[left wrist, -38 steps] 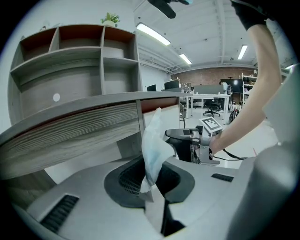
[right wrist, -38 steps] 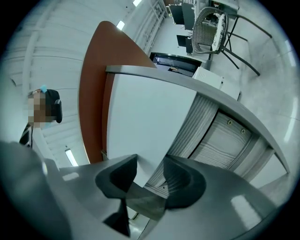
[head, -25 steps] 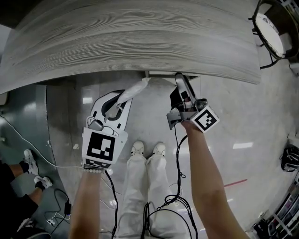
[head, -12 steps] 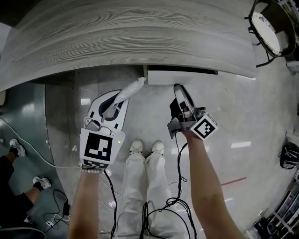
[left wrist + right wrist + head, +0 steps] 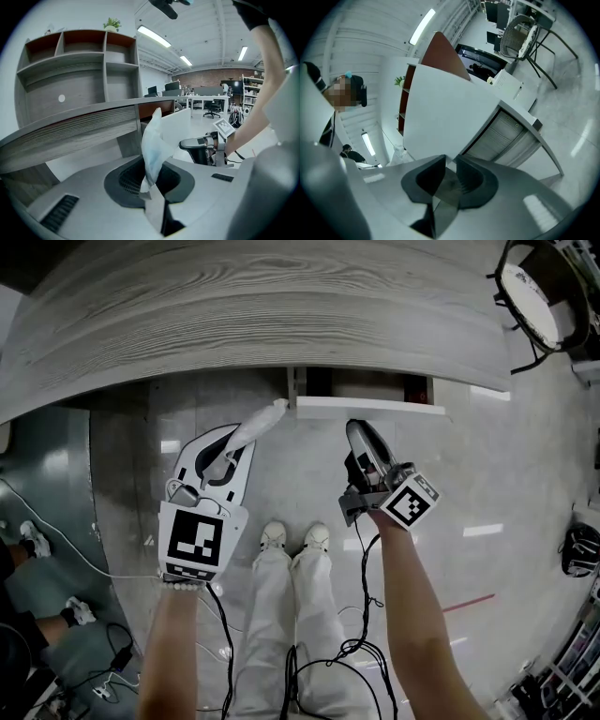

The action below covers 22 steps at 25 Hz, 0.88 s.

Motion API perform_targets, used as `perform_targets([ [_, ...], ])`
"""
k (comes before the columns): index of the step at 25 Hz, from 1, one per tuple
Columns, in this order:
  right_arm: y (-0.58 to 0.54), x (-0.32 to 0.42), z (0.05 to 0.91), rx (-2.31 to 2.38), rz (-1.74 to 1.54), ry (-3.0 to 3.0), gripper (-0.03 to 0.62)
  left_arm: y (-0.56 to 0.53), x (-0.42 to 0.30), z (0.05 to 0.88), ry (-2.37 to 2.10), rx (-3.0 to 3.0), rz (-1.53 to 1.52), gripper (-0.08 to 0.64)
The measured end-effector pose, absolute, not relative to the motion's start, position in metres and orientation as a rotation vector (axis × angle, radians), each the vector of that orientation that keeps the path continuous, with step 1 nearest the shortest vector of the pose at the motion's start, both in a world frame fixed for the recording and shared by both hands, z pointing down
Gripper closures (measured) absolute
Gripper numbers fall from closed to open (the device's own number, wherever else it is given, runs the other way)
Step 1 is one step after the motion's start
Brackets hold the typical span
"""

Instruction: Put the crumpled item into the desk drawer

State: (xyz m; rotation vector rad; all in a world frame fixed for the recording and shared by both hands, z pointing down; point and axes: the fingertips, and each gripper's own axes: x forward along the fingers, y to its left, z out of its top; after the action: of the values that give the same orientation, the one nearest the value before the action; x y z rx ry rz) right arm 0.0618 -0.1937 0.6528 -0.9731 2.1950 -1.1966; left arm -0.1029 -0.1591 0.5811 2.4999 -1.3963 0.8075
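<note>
A crumpled white item (image 5: 261,422) sticks up from my left gripper (image 5: 240,442), whose jaws are shut on its lower end. In the left gripper view the crumpled item (image 5: 153,143) stands upright from the left gripper (image 5: 151,190). The desk drawer (image 5: 367,408) hangs partly out from under the grey wooden desk top (image 5: 253,324), showing a white front and a dark inside. My right gripper (image 5: 355,428) sits just below that white front, and its jaws are closing with a narrow gap left. In the right gripper view the white drawer front (image 5: 450,112) fills the space beyond the right gripper (image 5: 449,164), with nothing pressed between the pads.
The person's legs and white shoes (image 5: 295,540) stand between the two arms, with cables (image 5: 328,662) trailing on the glossy floor. A chair (image 5: 539,292) stands at the top right. Another person (image 5: 37,615) is at the lower left. A shelf unit (image 5: 75,61) rises behind the desk.
The drawer has slid out from under the desk. My right gripper has drawn back toward the person with it. The left gripper still holds the crumpled item in nearly the same place.
</note>
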Motion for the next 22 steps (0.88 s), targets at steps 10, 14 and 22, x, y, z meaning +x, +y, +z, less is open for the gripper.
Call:
perform_targets([
  [10, -0.173, 0.083, 0.655, -1.397, -1.110, 2.429, 0.581, -0.159, -0.097, 0.557, -1.381, 2.525, 0.857, 0.520],
  [14, -0.163, 0.089, 0.628, -1.447, -1.061, 2.544, 0.583, -0.165, -0.089, 0.535, -1.385, 2.549, 0.877, 0.520],
  [22, -0.163, 0.105, 0.565, -1.575, -0.849, 2.644, 0.583, -0.180, -0.072, 0.500, -1.409, 2.576, 0.958, 0.520],
])
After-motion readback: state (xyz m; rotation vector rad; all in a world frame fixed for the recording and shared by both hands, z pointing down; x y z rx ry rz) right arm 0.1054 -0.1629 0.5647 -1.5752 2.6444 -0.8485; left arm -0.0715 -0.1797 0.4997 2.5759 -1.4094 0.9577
